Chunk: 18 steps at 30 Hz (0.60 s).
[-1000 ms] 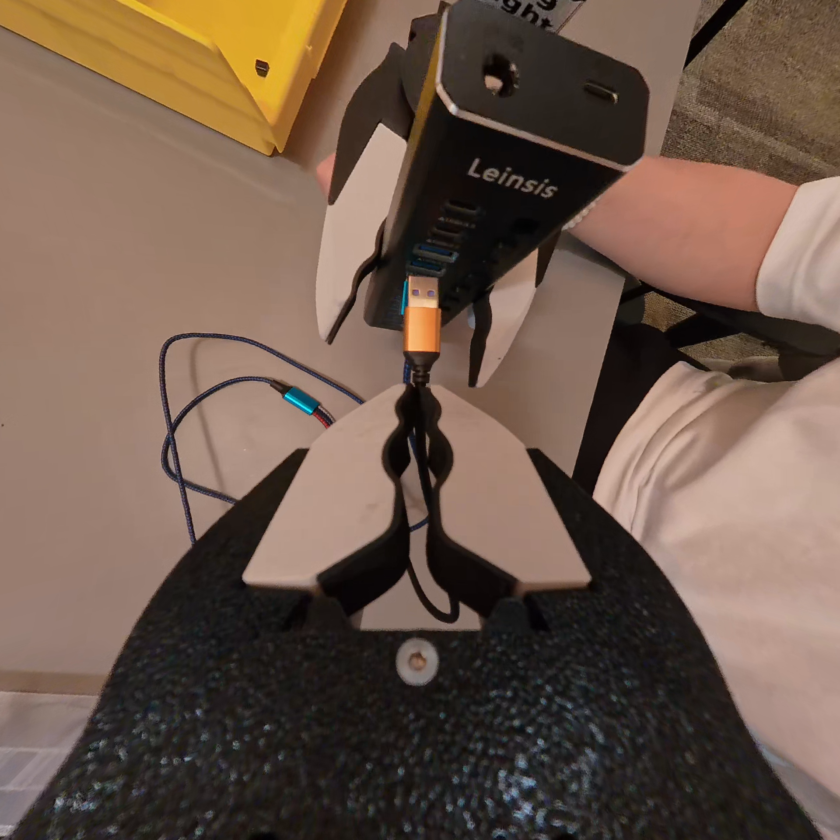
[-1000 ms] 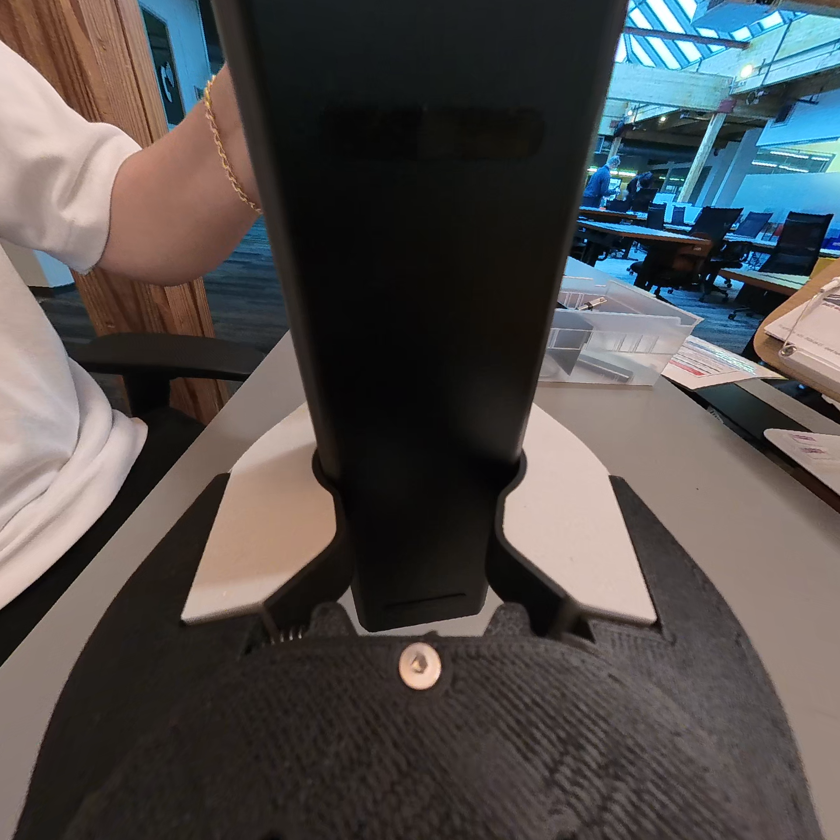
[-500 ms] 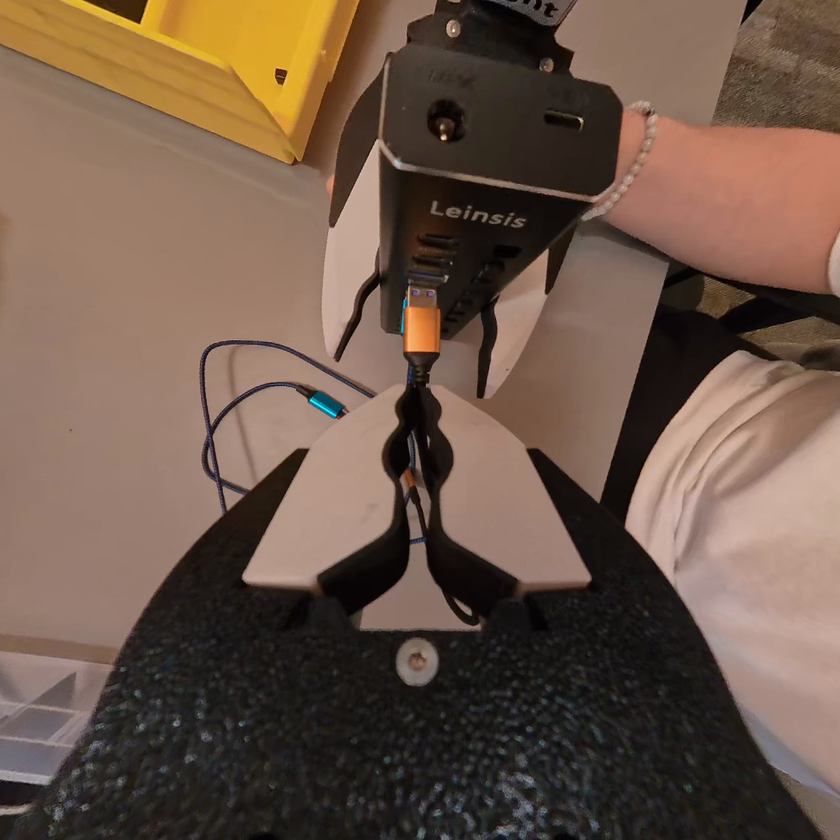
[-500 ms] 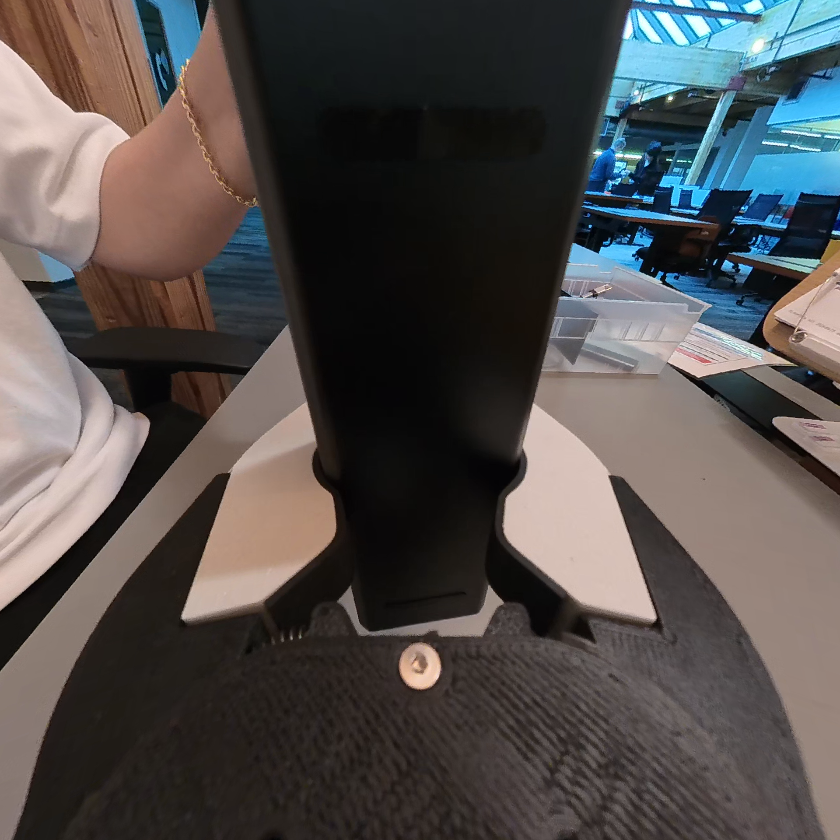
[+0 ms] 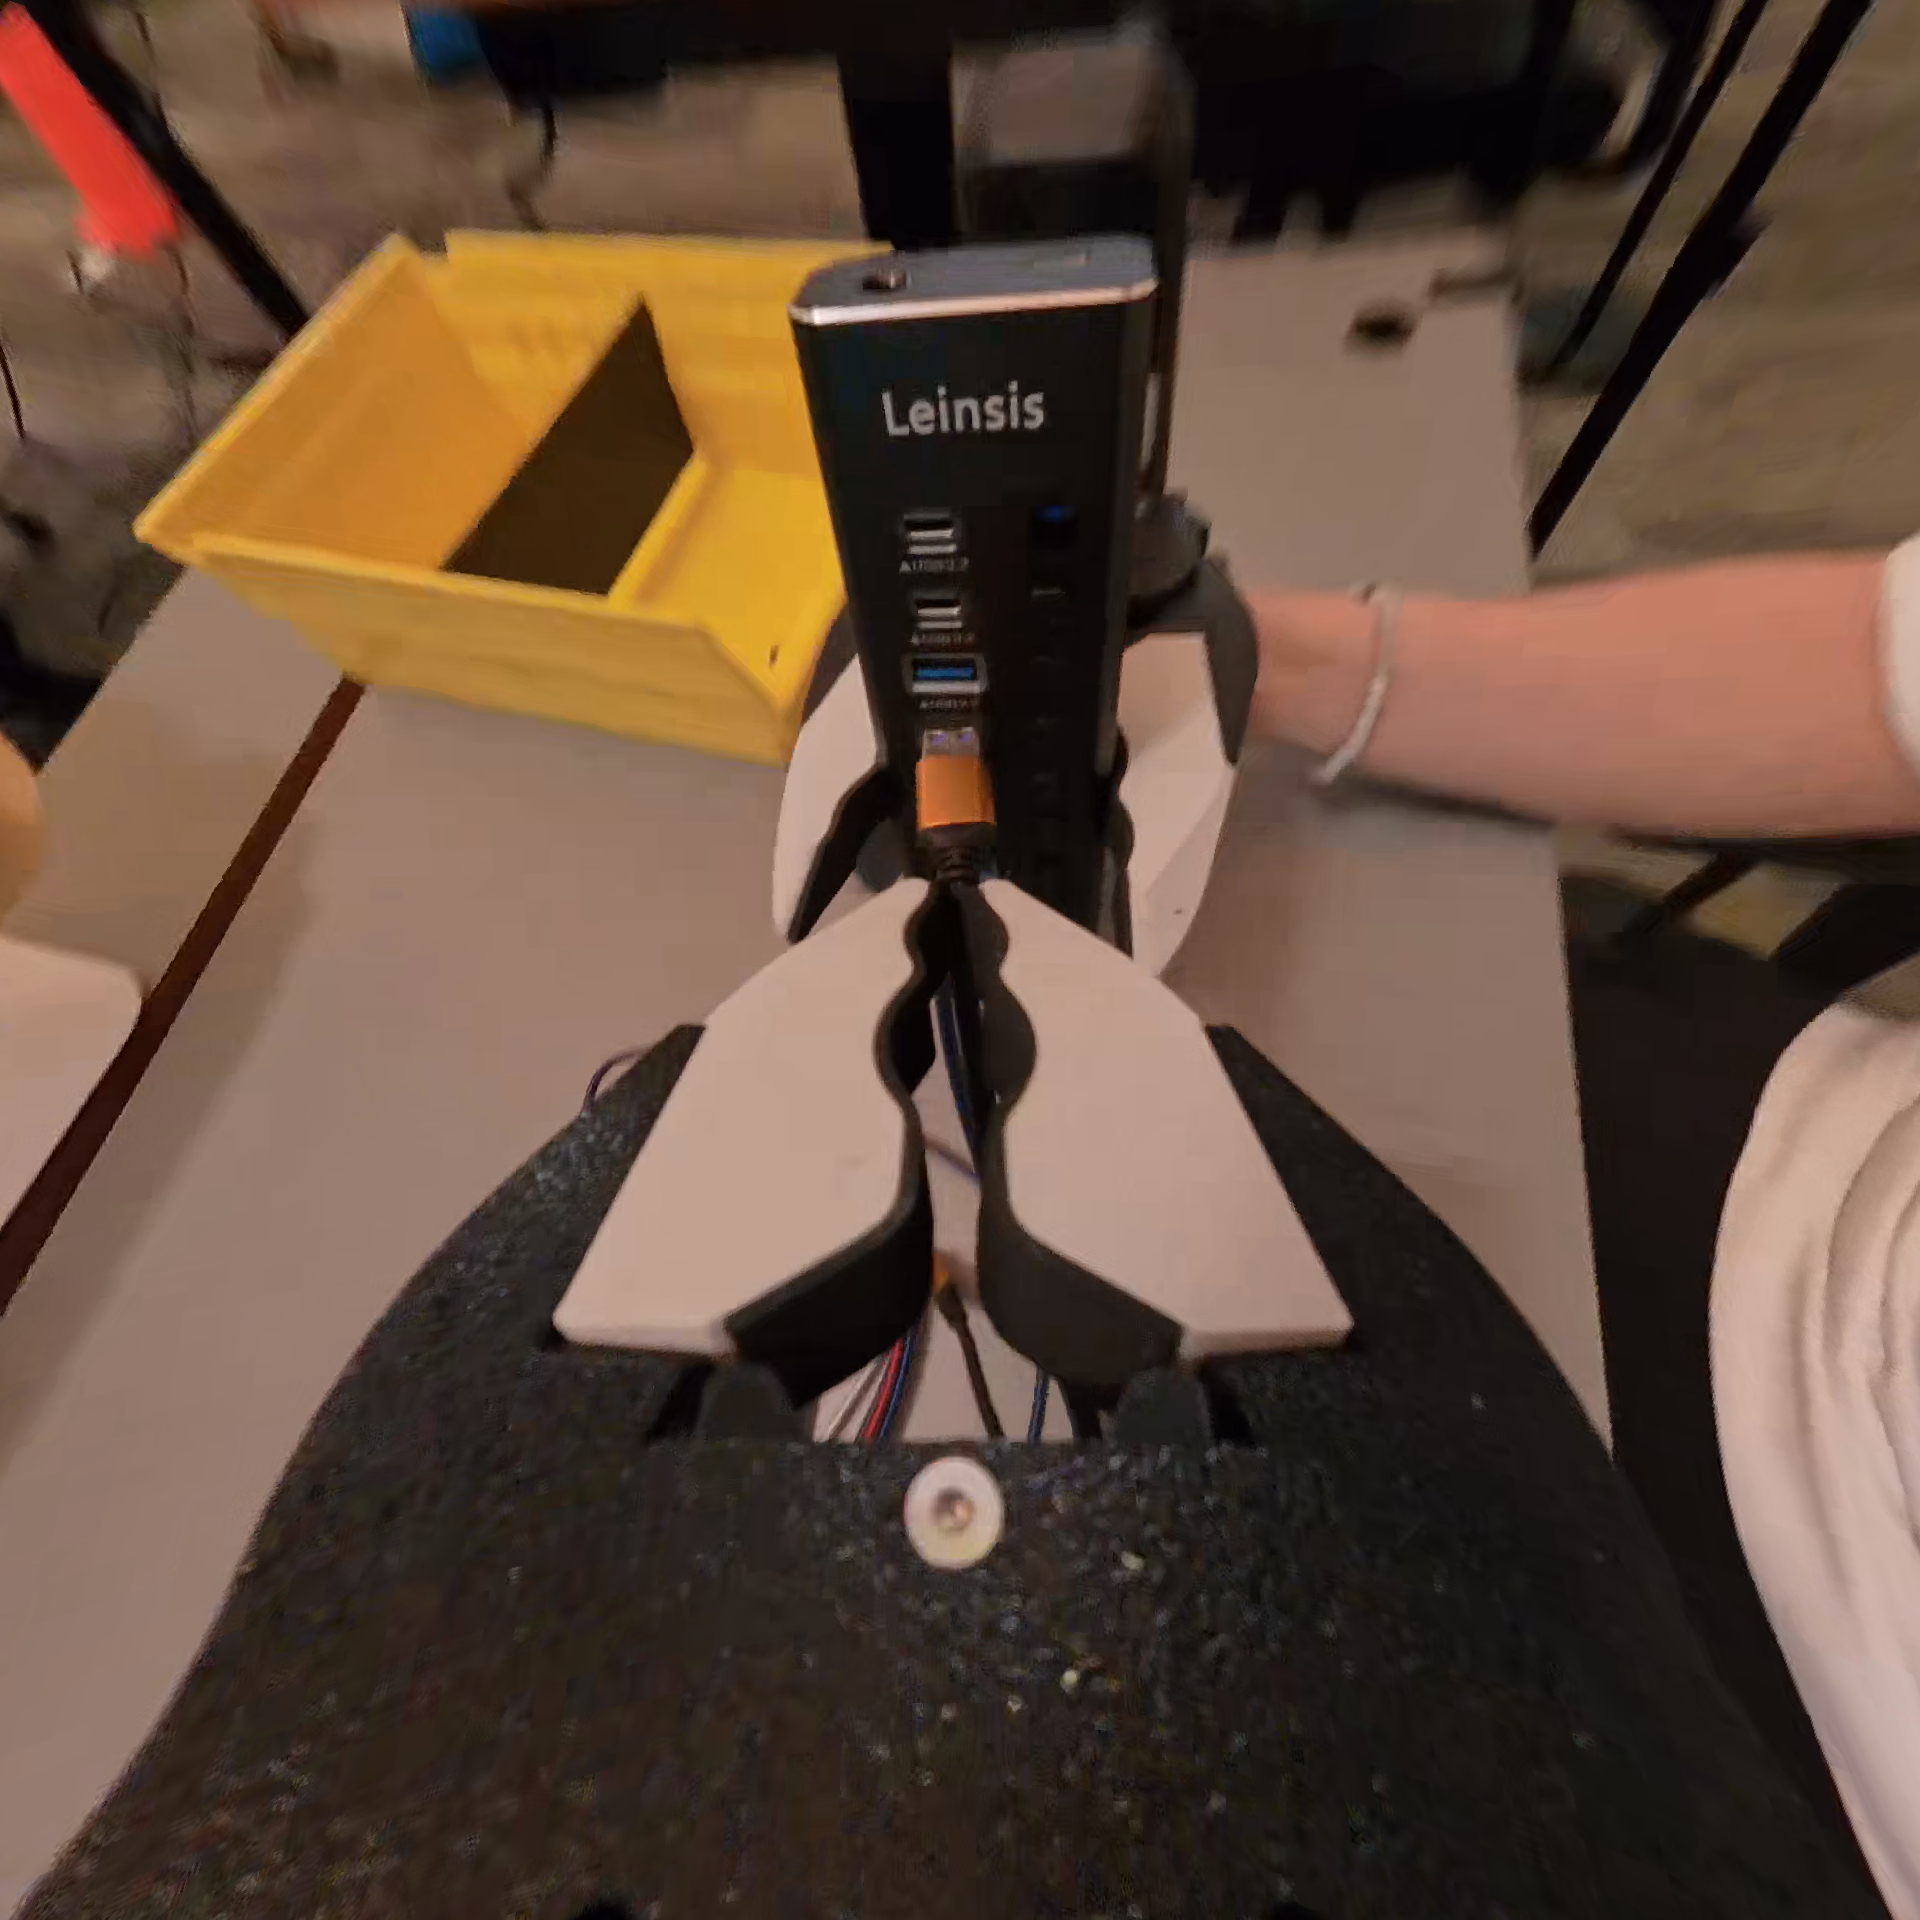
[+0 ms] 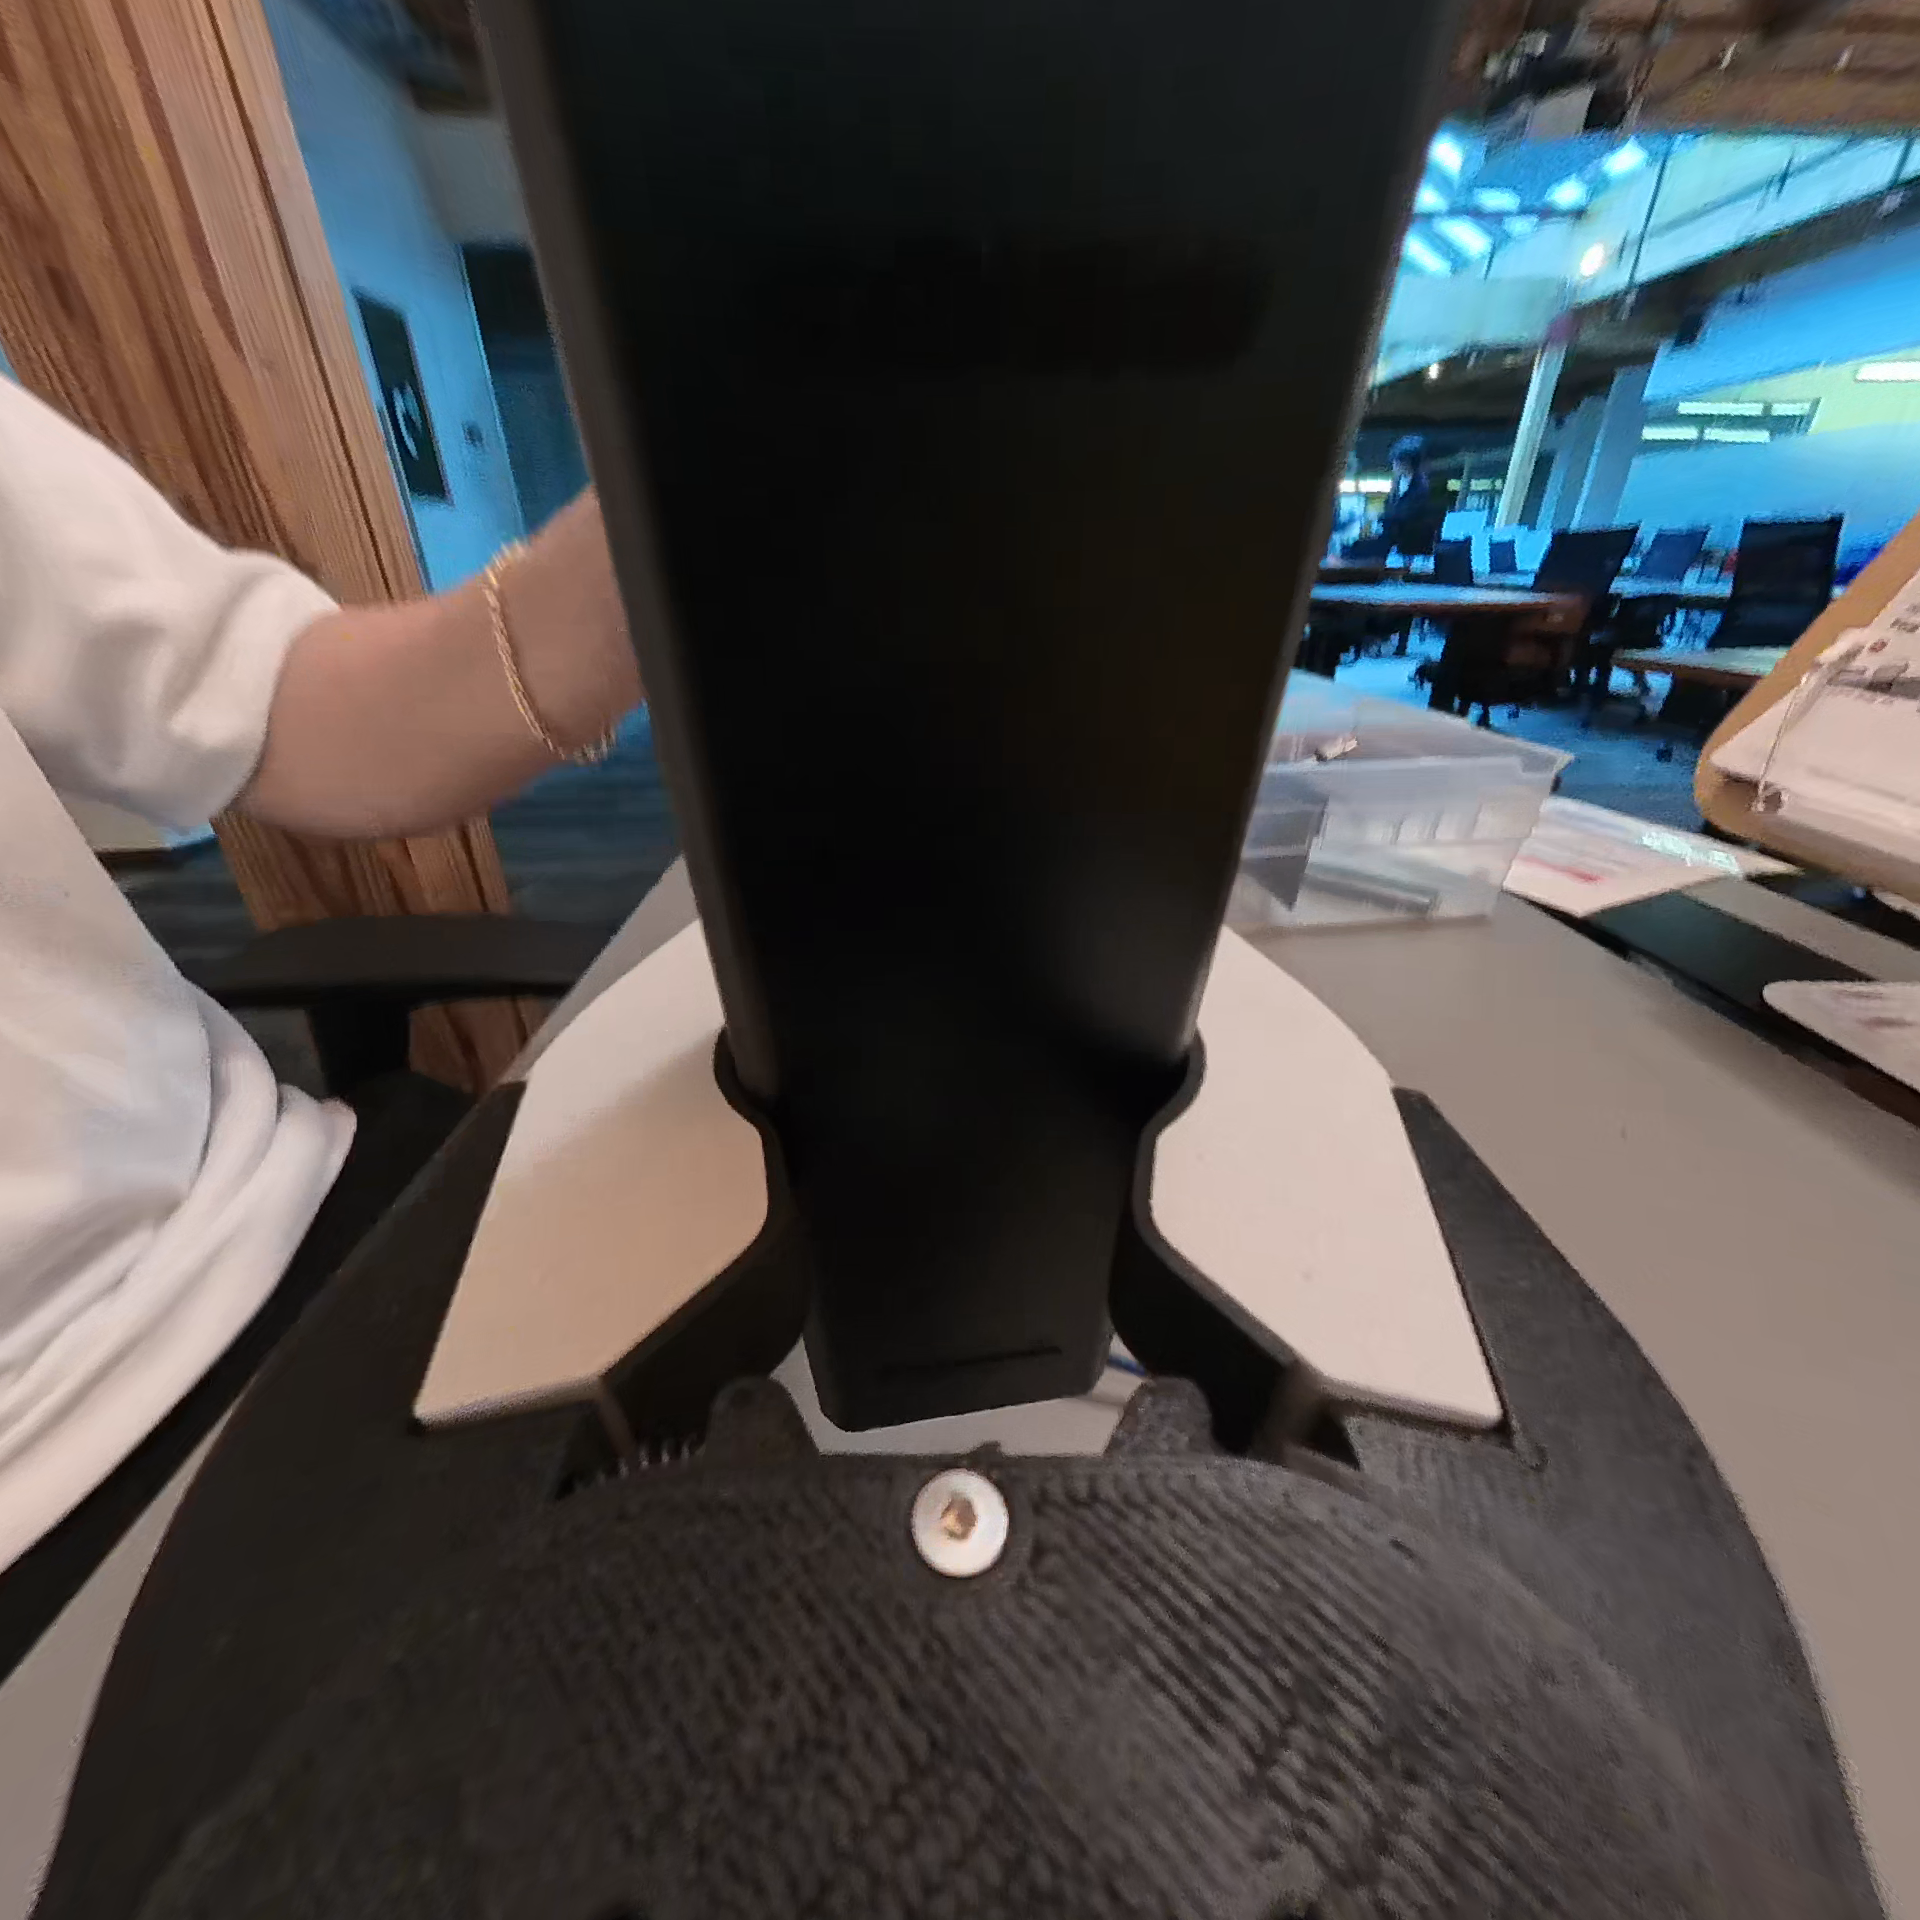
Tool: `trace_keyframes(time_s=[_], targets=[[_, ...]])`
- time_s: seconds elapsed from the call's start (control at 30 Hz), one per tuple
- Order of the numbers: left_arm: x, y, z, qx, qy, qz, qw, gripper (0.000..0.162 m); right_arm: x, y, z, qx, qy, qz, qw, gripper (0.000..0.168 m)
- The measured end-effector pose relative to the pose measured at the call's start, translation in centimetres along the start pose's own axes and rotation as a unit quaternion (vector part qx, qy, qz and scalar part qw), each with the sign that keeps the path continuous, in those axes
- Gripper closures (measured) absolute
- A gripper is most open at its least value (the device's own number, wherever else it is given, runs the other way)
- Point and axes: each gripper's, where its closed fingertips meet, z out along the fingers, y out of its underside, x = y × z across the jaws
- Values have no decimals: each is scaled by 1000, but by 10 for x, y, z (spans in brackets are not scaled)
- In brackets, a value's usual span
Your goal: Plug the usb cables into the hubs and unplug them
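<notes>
I am looking down my left gripper [image 5: 954,894], whose jaws are closing narrowly on the black cord just behind the orange plug [image 5: 953,795]. The plug's metal tip is sitting at the fourth port down on the hub [image 5: 971,540], touching or partly inside it (how deep, I cannot tell). The hub is standing upright above the grey table [image 5: 436,935], its port face turned towards this camera, with a blue port directly above the plug and two more above that. Red, blue and black cable strands are trailing under the jaws. A yellow bin [image 5: 499,520] is sitting on the table behind and to the left of the hub.

Only this view is showing the ports and the plug. It is also showing the right gripper [image 5: 997,831] farther off, its white fingers [image 5: 1184,831] clamping the hub's lower end.

The right wrist view is giving me the hub's plain black back [image 6: 956,623], filling most of the frame, with my right gripper [image 6: 956,1060] gripping it firmly on both sides. A clear tub [image 6: 1392,821] is resting on the table to the right, and a forearm [image 6: 416,717] with a bracelet is reaching in at left.
</notes>
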Motion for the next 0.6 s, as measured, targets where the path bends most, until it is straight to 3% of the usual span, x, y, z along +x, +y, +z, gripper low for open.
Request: trace_keyframes(time_s=[0.1,0.27,0.6], targets=[[4,-5,-1,74,10,-7,997,160,-3,-7,-1,16,-4,-10,1000,95],[6,-6,1,116,2,-5,993,151,-1,-6,-2,15,1,-10,1000,95],[1,-8,11,110,-40,8,993,148,-2,-3,3,9,3,-22,1000,94]])
